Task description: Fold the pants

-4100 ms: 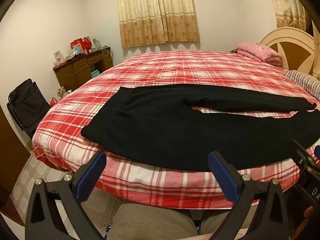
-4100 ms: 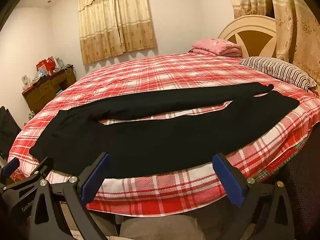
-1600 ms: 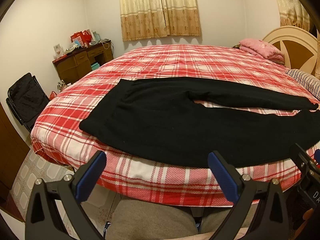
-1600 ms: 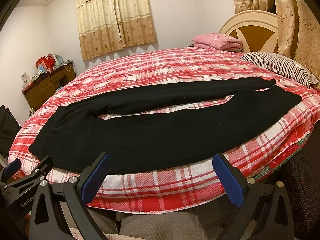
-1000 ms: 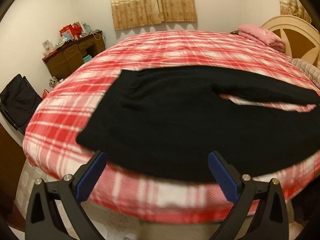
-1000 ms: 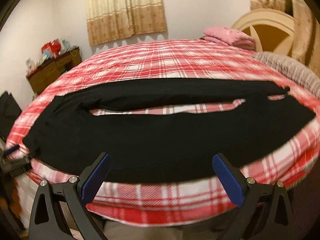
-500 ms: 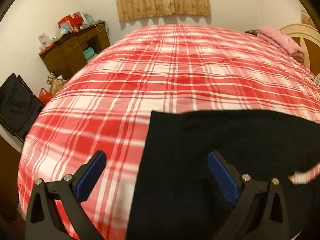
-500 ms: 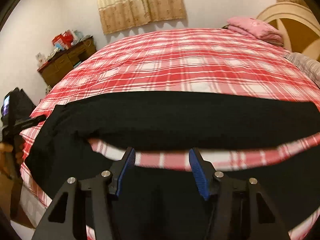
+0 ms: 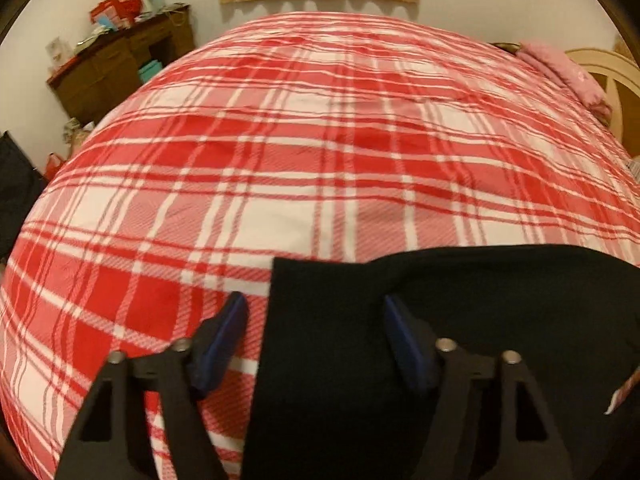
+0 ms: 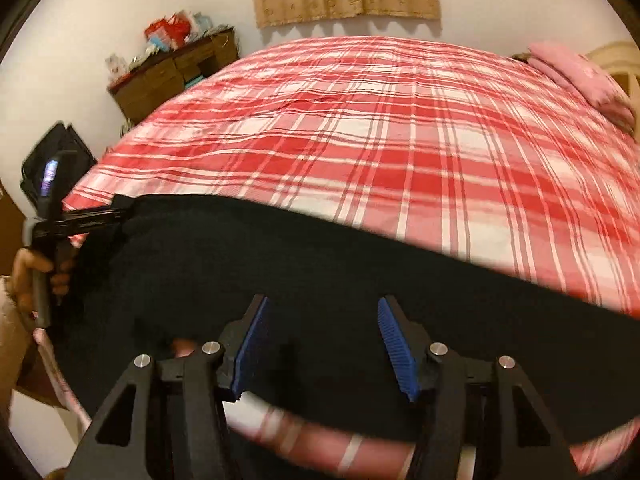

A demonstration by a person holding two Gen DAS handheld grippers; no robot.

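A: Which step is this?

B: The first grab, I'd say. The black pants (image 10: 320, 280) lie flat along the near edge of the bed (image 9: 320, 160). The left gripper (image 9: 314, 336) straddles the waistband corner with its jaws closing; cloth sits between them, not yet pinched. The right gripper (image 10: 320, 344) is half apart over a leg, and I can't tell whether its pads press the fabric.

A: And next?

B: Probably both need a firm pinch, then a lift and carry of the cloth across.

A: Room?

B: Plenty: the plaid bed is bare toward its far edge. The pink bedding (image 10: 580, 76) lies well apart at the headboard end.
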